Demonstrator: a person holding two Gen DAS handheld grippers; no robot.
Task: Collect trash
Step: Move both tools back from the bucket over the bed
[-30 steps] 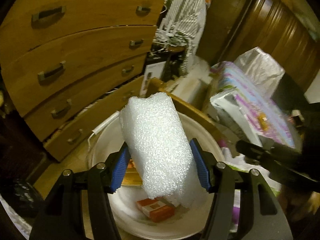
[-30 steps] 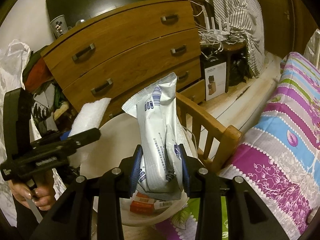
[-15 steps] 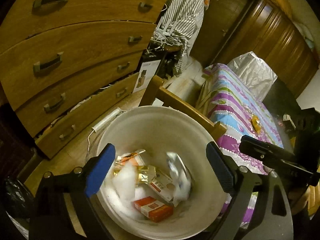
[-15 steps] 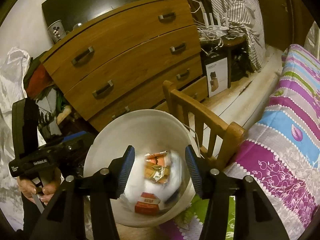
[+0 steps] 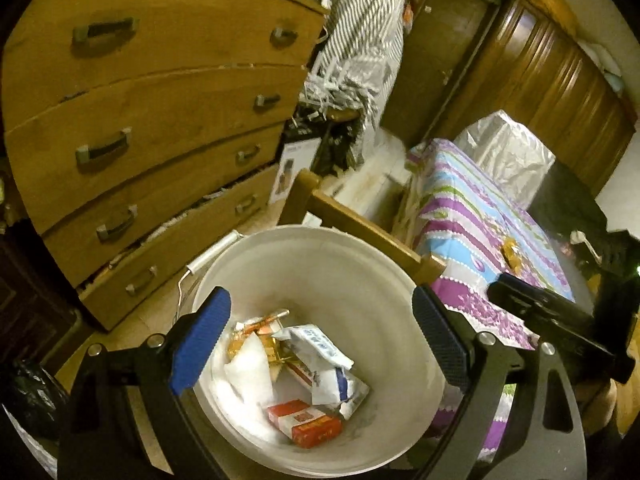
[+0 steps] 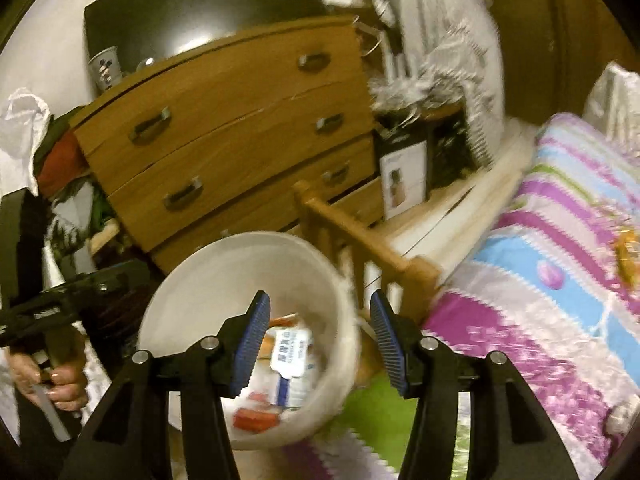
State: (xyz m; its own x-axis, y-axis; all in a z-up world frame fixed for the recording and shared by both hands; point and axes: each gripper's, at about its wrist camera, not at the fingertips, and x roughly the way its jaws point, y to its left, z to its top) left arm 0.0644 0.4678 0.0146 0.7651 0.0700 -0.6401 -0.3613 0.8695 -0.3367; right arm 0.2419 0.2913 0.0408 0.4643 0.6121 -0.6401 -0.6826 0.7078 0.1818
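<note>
A white bucket (image 5: 360, 264) stands on the floor and holds trash: a white foam piece (image 5: 250, 372), a silver-white wrapper pack (image 5: 324, 356), a red box (image 5: 306, 424) and gold wrappers. My left gripper (image 5: 320, 340) is open and empty right above the bucket. My right gripper (image 6: 318, 332) is open and empty over the bucket's right rim (image 6: 344, 280); the wrapper pack (image 6: 290, 354) and red box (image 6: 256, 418) show inside. An orange wrapper (image 5: 510, 248) lies on the bed; it also shows in the right wrist view (image 6: 626, 252).
A wooden chest of drawers (image 5: 152, 132) stands behind the bucket. A wooden bed frame post (image 5: 360, 224) and a striped bedspread (image 5: 472, 216) lie to the right. A silver bag (image 5: 504, 148) sits on the bed. The other gripper's body (image 5: 560, 320) shows at right.
Both grippers opened and dropped the foam piece and the wrapper pack into the bucket. The right gripper has since swung to the right, toward the bed.
</note>
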